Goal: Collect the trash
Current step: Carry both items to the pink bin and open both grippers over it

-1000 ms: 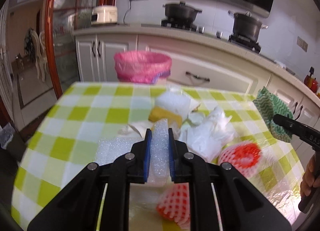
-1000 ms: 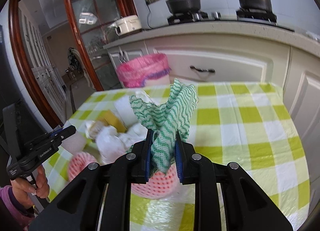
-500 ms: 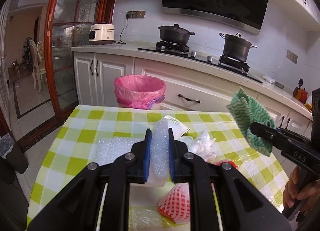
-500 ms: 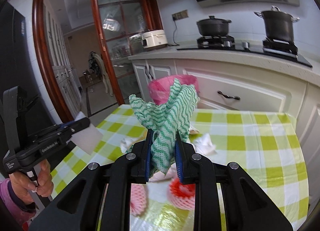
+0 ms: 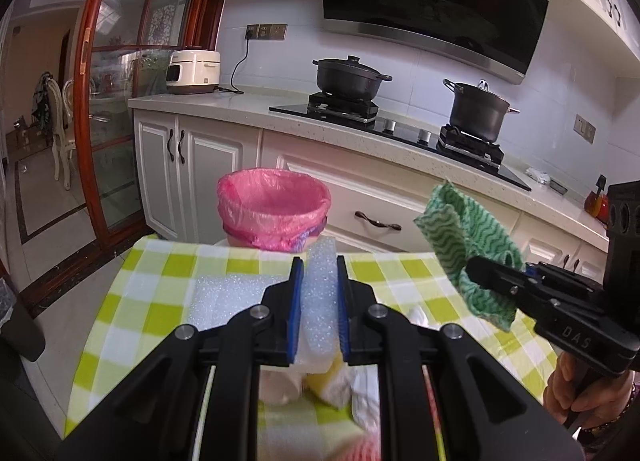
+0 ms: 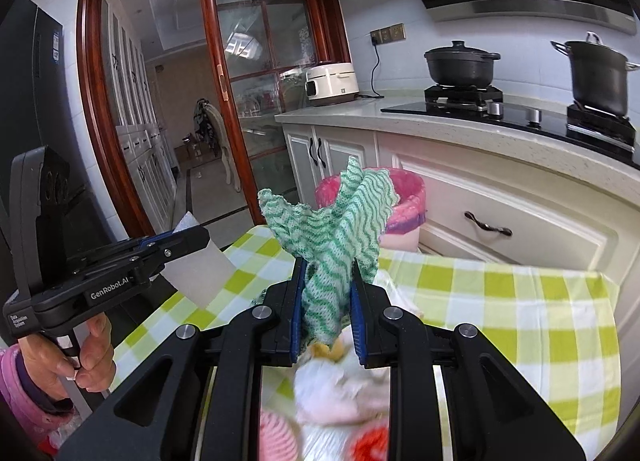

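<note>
- Both grippers risen since earlier; bin (image 5: 273,208) now ahead of fingers.
- Left gripper (image 5: 319,303) clamps one foam sheet (image 5: 320,293).
- Right gripper (image 6: 327,307) clamps one green cloth (image 6: 334,249).
- Two pots; checked table (image 6: 520,313) below; kitchen.

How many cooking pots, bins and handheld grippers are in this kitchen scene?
Black pots: 2
Pink-lined bin: 1
Grippers: 2, left gripper and right gripper
Total: 5
</note>
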Demonstrator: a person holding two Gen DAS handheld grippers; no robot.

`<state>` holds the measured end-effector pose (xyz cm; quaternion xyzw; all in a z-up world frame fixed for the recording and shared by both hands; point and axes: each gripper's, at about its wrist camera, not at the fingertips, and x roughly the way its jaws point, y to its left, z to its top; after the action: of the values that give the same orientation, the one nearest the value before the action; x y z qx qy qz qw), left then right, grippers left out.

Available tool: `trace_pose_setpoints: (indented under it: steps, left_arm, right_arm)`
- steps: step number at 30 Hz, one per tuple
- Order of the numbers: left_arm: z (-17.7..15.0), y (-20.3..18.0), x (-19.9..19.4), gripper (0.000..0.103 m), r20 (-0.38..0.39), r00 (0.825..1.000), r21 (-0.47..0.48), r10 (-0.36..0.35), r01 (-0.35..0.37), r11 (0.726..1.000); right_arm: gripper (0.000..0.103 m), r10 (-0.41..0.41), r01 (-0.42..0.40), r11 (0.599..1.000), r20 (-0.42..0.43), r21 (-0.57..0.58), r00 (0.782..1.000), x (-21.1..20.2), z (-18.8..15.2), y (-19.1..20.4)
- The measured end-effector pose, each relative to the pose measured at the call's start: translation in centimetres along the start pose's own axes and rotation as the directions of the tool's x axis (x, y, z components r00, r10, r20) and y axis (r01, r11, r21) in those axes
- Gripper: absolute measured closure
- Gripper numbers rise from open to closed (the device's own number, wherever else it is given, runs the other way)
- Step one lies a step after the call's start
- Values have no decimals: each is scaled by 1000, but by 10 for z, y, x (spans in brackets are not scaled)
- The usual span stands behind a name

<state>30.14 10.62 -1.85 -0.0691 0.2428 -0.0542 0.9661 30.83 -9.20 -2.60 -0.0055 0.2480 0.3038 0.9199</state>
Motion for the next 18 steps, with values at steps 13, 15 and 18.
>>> trace_pose_setpoints:
  steps: [13, 15, 18]
  left_arm:
    - [73, 36, 103, 88, 29, 999, -20, 22, -22, 1000]
    - [85, 41, 121, 88, 38, 999, -7, 38, -38, 999]
    - [102, 47, 149, 88, 43, 998, 10, 46, -47, 999]
  right_arm:
    - [80, 0, -1, 998, -20, -59, 1000, 105, 56, -36]
    - [80, -2, 1, 998, -17, -60, 1000, 124, 64, -44]
    - [80, 18, -18, 999, -17, -31, 1000, 156, 78, -61]
